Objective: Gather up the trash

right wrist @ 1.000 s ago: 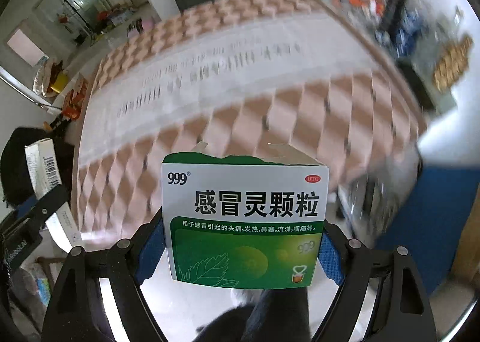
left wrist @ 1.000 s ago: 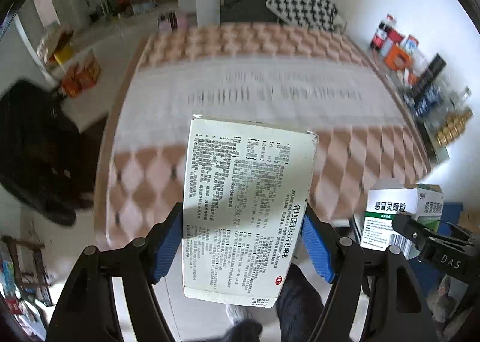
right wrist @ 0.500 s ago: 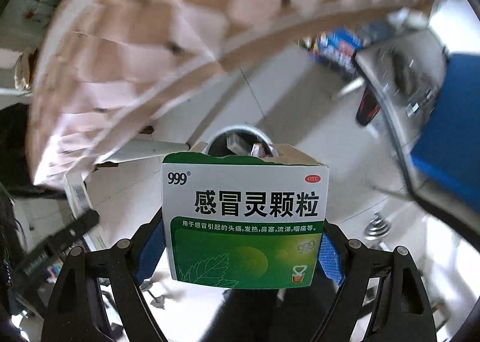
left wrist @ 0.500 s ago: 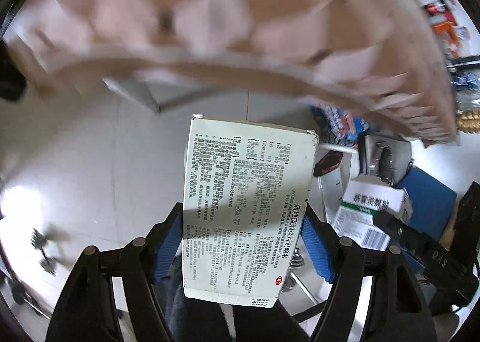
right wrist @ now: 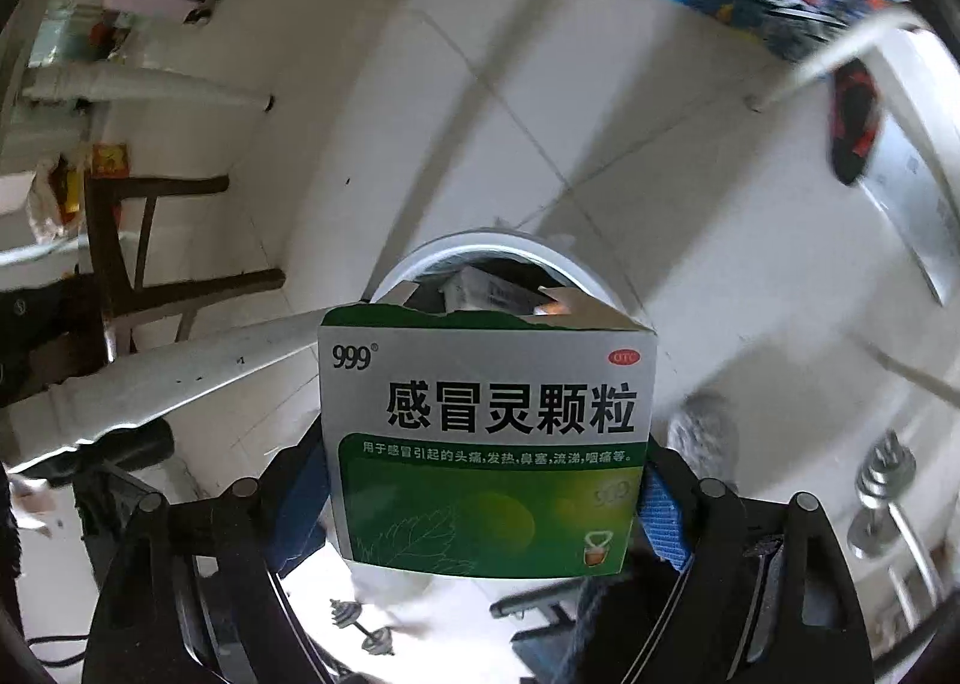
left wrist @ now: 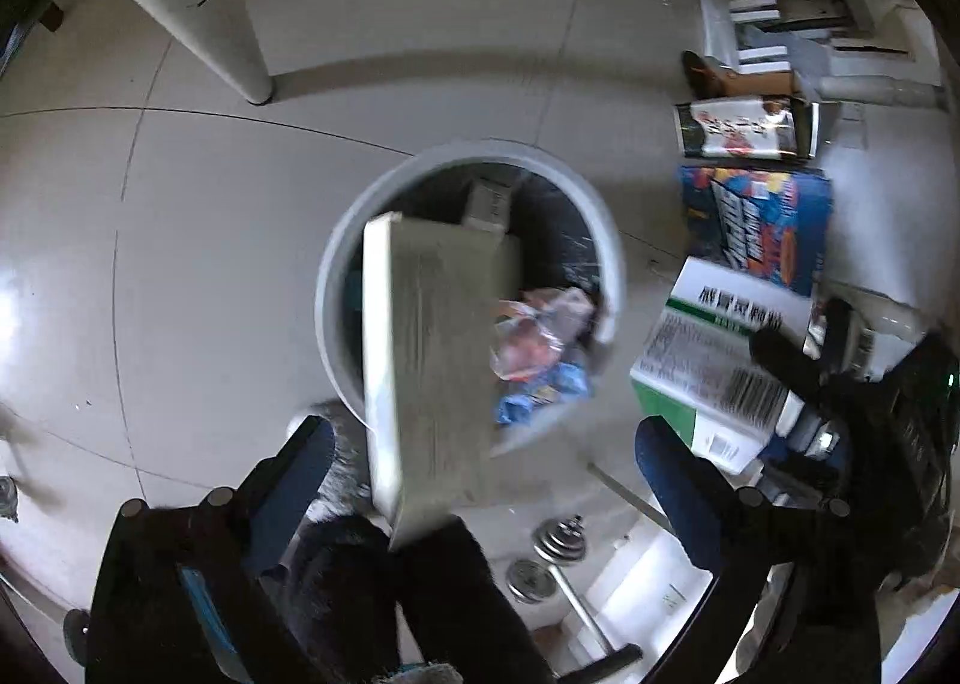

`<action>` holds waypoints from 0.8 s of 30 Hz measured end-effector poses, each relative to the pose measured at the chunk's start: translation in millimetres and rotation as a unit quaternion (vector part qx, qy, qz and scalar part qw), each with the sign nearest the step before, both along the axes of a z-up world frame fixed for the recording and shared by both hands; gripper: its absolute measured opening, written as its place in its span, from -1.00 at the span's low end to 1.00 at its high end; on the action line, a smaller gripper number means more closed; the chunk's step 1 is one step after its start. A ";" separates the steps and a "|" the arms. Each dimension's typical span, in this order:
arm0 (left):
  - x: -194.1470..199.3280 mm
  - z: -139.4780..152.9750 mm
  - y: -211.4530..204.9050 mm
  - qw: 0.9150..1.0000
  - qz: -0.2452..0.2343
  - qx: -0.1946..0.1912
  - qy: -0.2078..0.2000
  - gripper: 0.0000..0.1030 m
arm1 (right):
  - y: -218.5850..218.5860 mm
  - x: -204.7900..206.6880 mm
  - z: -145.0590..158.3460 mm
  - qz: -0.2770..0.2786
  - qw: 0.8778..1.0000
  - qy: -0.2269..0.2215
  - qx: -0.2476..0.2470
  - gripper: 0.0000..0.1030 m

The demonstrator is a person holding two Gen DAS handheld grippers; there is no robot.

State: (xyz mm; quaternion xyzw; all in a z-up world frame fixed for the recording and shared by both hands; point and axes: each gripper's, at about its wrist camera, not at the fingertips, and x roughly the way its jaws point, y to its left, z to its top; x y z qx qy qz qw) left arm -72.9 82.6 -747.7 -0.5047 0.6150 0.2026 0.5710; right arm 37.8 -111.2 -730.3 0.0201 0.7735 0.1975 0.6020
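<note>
My left gripper [left wrist: 480, 444] is open above a round white trash bin [left wrist: 336, 288]. The white medicine box [left wrist: 432, 360] is loose between the wide-apart pads, tilted and blurred, over the bin. The bin holds a small box and crumpled wrappers [left wrist: 540, 330]. My right gripper [right wrist: 486, 492] is shut on a green and white 999 medicine box [right wrist: 486, 444] with a torn top. It hangs just right of the bin and also shows in the left wrist view [left wrist: 720, 360]. The bin rim [right wrist: 576, 270] shows behind that box.
A white table leg [left wrist: 198, 6] stands on the tiled floor beyond the bin. Colourful cartons [left wrist: 762, 228] lie at the right. Small dumbbells [left wrist: 558, 558] lie on the floor near my feet. A dark wooden chair [right wrist: 144, 258] is at the left.
Both grippers swung down from the table top to over the trash bin. My left gripper opened and the white box slipped free, tilting toward the bin. The right still holds its box.
</note>
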 end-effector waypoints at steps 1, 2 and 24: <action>-3.0 1.7 -0.4 1.000 0.001 0.006 0.006 0.99 | 5.6 -2.3 -7.9 0.012 1.000 0.000 0.000 0.78; -9.0 2.8 2.2 1.000 0.001 0.014 0.012 0.99 | 11.7 -6.5 -15.0 0.026 1.000 -0.001 -0.004 0.95; -36.6 284.7 -67.8 0.974 -0.094 0.200 0.041 0.99 | -28.2 -80.5 269.2 0.215 0.964 -0.131 -0.079 1.00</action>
